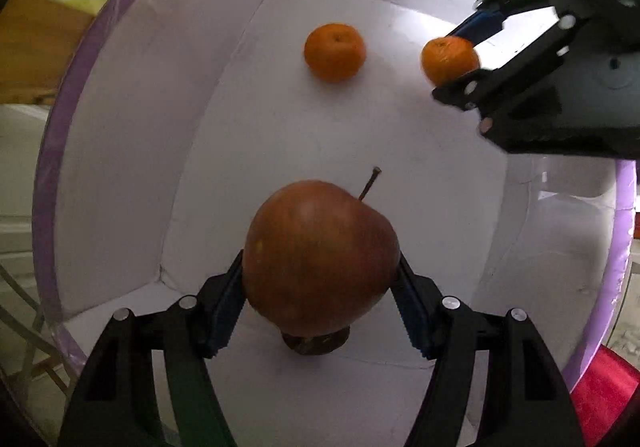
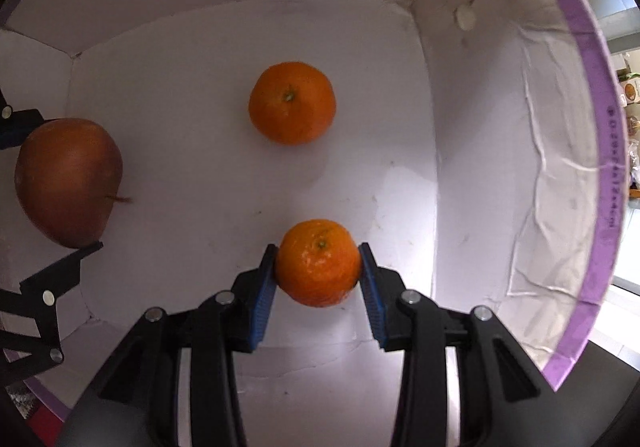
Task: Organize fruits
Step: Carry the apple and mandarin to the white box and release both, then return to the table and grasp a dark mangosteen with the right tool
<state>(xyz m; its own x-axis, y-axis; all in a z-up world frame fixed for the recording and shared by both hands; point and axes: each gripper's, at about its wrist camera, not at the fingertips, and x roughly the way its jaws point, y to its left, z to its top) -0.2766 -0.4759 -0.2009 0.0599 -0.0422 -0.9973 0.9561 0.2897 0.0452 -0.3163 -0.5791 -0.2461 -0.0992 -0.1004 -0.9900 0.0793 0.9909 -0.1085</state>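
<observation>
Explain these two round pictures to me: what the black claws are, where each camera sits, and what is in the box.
The black claws are hand-held grippers; a person carries one in each hand. A wide-angle camera on each looks along its fingers, hence the round pictures. The left gripper clamps a reddish-brown apple with a stem. The right gripper clamps a small orange mandarin. Both are over a white cardboard box with a purple rim. A second loose mandarin lies on the box floor. Each camera also catches the other gripper at its picture's edge.

Apple (image 1: 320, 259) underside behind tool pads
</observation>
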